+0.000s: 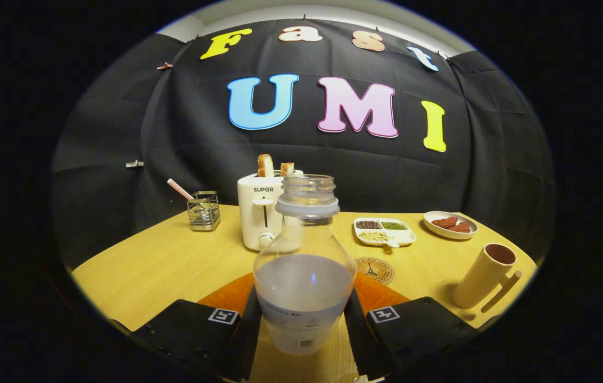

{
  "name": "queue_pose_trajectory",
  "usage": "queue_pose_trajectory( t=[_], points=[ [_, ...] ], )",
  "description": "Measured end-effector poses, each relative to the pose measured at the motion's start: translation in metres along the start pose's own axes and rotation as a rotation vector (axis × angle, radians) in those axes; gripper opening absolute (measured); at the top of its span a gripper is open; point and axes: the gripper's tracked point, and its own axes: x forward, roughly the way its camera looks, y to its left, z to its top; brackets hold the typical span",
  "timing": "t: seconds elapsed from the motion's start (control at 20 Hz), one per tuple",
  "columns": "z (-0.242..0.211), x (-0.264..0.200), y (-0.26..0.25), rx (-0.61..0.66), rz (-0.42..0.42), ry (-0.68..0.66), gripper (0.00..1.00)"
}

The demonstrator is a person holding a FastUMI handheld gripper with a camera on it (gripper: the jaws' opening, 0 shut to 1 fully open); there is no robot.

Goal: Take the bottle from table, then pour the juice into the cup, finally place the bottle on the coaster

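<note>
The bottle (304, 266) stands upright right between the fingers (304, 319), cap off, its open mouth rising in front of the toaster (260, 215). The fingers sit closed in on its lower body, one pad (250, 319) on each side, and both look to be pressing the label band; whether its base rests on the surface (163, 266) or hangs just clear I cannot tell, since the bottom of the bottle is cut off between the fingers. Pale liquid fills it to roughly half.

Hidden bits: the bottle covers the toaster's right side, and two slices of bread (272, 166) poke out of the top. The round coaster (374, 270) lies just beyond the bottle, its left rim tucked behind the glass. Its printed design is too small to make out.

Off to the right, near the surface's edge, the cup (485, 275) stands with its handle toward the viewer, looking tilted in the fisheye. Well apart from the bottle, with bare wood between them.

Further back: a divided tray (385, 232) of seeds or beans beside a small dish (450, 224) holding reddish-brown pieces. Far left, a wire holder (204, 211) with a striped straw (180, 189) leaning out. Plenty of open surface on the left, between holder and fingers.
</note>
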Motion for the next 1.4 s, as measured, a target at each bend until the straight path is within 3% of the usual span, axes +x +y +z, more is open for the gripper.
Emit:
queue_pose_trajectory(
  t=[0.3,0.7,1.05,1.4],
  points=[
    [0.015,-0.005,-0.011,0.311,0.032,0.06,0.73],
    [0.056,-0.023,-0.058,0.632,0.01,0.019,0.73],
    [0.076,-0.02,-0.124,0.941,-0.088,-0.037,0.72],
    [0.036,-0.009,-0.176,1.167,-0.225,-0.011,0.73]
  ],
)
